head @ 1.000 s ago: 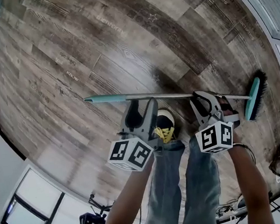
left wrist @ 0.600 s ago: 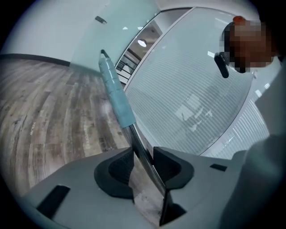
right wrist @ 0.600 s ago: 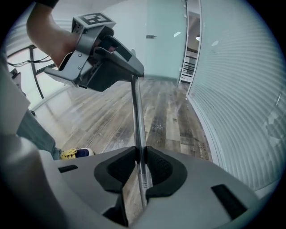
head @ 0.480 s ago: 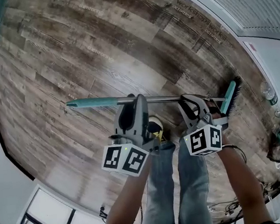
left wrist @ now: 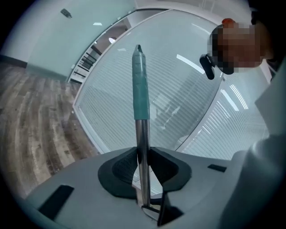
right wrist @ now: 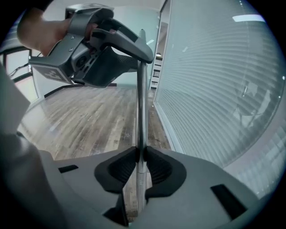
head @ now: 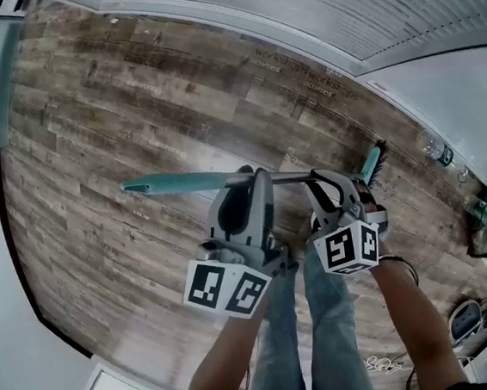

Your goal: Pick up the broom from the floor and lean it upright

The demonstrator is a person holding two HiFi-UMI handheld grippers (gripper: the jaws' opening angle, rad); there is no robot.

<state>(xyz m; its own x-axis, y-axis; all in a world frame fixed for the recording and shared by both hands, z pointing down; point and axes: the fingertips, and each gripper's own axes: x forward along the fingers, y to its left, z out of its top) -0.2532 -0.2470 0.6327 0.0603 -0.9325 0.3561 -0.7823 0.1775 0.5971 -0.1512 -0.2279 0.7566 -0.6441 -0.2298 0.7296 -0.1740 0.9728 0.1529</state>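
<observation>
Two grips: you are clamping the broom (head: 188,182) in left gripper (head: 254,177) and right gripper (head: 314,177) (jaws just closing).

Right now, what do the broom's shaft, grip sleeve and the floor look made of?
The shaft looks like polished bare metal: mirror reflections. The grip sleeve: teal, matte, probably plastic or rubber. The floor: wood-grain planks with printed lettering, so likely laminate or vinyl.
</observation>
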